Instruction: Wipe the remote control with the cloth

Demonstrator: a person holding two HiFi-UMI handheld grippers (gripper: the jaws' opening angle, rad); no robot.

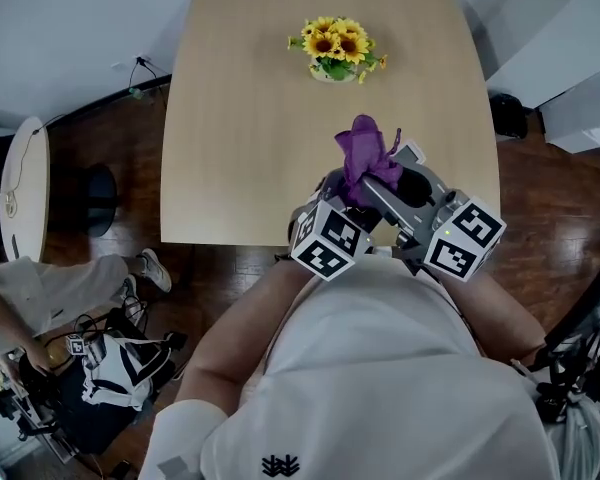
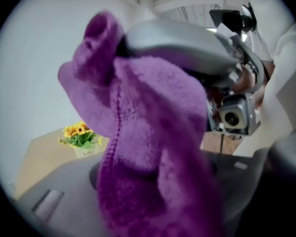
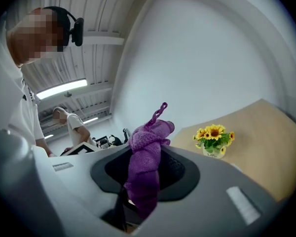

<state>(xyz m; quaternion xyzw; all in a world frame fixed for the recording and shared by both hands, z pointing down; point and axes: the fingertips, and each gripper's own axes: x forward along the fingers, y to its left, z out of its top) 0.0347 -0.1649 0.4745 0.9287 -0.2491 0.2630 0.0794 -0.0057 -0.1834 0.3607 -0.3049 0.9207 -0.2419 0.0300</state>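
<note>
One cloth (image 1: 365, 158), one sunflower pot (image 1: 335, 50), one table (image 1: 240, 118), two grippers (image 1: 342, 196) (image 1: 385, 196)

cloth (image 1: 365, 158): purple | sunflowers (image 1: 335, 43): yellow | table (image 1: 240, 118): pale wood | floor (image 1: 110, 138): dark brown

Purple cloth (image 1: 365, 156) fuzzy terry w/ rough nap; table (image 1: 240, 118) matt pale wood; floor (image 1: 550, 183) glossy dark wood.

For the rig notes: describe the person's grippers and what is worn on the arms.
The left gripper and the right gripper look alike: smooth grey jaws with black inner pads, each bearing a white cube printed with black square markers. The person wears a white shirt with short sleeves and a small dark logo.
</note>
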